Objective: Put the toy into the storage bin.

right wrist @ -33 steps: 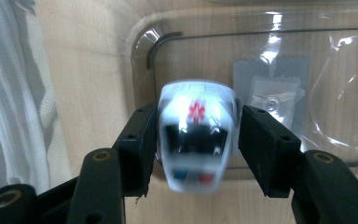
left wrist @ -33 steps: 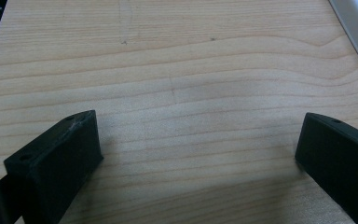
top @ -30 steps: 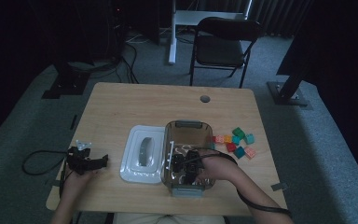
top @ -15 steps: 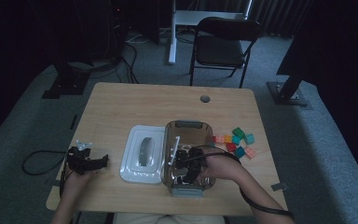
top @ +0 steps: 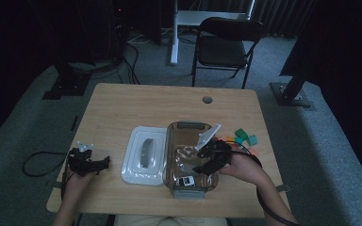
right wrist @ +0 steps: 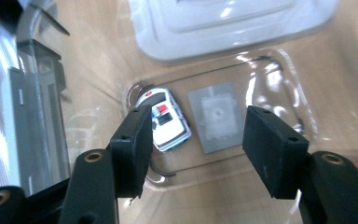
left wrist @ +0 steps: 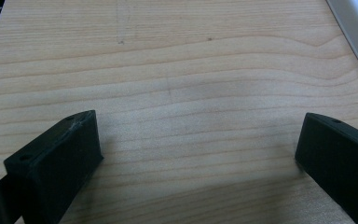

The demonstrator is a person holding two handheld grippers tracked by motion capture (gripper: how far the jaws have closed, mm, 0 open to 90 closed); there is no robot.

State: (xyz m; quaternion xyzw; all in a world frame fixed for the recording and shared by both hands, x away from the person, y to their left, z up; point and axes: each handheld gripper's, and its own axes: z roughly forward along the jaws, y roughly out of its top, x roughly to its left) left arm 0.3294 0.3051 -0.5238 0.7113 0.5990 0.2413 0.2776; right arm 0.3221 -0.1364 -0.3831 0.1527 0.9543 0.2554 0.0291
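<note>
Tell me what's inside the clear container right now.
A small white toy police car lies on the floor of the clear container, near its front end. The right tool hangs open above it and covers part of the floor in the high view.

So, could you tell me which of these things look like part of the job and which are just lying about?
Probably in play:
- right gripper, open above the toy police car
- toy police car inside the clear bin
- white lid beside the bin
- coloured blocks

Just lying about:
- left gripper, open over bare table
- folding chair
</note>
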